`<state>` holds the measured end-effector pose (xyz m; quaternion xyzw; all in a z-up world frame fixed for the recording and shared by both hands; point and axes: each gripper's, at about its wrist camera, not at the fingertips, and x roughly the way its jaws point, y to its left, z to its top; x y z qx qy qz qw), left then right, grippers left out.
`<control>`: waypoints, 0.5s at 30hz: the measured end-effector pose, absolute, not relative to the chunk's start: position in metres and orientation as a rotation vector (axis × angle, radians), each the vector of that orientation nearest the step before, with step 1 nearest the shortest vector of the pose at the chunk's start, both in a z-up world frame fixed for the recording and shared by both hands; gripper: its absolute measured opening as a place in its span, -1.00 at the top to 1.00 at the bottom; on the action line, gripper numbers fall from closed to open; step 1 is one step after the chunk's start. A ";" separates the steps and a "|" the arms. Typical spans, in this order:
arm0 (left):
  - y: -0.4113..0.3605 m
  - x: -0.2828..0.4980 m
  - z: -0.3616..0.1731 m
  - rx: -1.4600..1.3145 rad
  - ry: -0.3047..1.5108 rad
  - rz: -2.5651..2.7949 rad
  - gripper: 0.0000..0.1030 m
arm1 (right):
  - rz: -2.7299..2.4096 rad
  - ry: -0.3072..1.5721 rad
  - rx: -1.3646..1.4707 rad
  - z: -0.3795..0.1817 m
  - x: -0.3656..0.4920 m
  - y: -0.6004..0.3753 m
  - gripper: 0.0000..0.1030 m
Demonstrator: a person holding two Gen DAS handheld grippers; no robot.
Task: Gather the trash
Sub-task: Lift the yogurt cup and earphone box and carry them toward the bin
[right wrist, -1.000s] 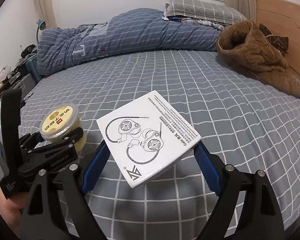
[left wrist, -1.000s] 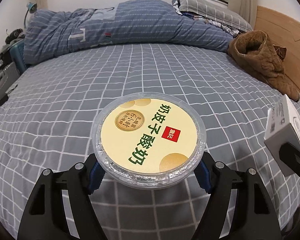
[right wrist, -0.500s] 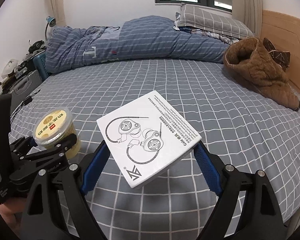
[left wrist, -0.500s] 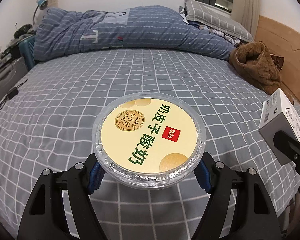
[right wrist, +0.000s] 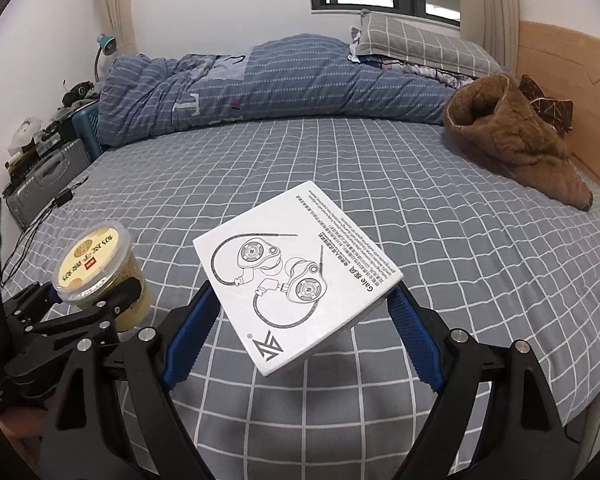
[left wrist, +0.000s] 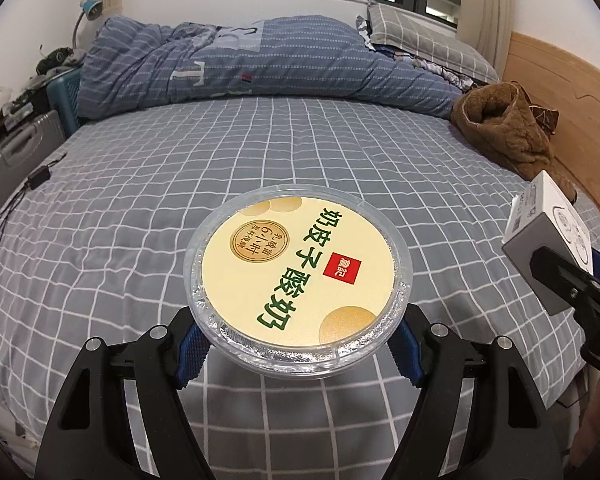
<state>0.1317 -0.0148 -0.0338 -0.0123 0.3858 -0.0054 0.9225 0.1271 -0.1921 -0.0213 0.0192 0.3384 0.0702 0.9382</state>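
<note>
The left gripper (left wrist: 298, 344) held a round yogurt tub (left wrist: 298, 276) by its sides, its blue ribbed fingers (left wrist: 190, 354) pressed against the clear plastic wall under the rim. The tub was sealed with a cream paper-faced lid printed in green characters, crinkled silver foil showing around its edge; in the right wrist view its lower part looked pale yellow through the plastic, though whether that was contents or label could not be told. The right gripper (right wrist: 300, 312) held a flat white cardboard box (right wrist: 298, 276), its fingers (right wrist: 414, 344) clamped on two opposite edges; the box was closed, printed with a line drawing of earphones, and tilted. Both things hung above the bed (left wrist: 180, 184), clear of its grey sheet with a white grid. A rumpled blue striped quilt (left wrist: 260, 64) lay along the far side, a fuzzy brown garment (left wrist: 508, 132) by the wooden headboard (left wrist: 572, 92).
</note>
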 end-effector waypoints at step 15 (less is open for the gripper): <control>-0.010 0.095 -0.030 -0.043 0.796 -0.012 -0.41 | 0.146 0.676 -0.008 -0.015 0.093 -0.180 -0.59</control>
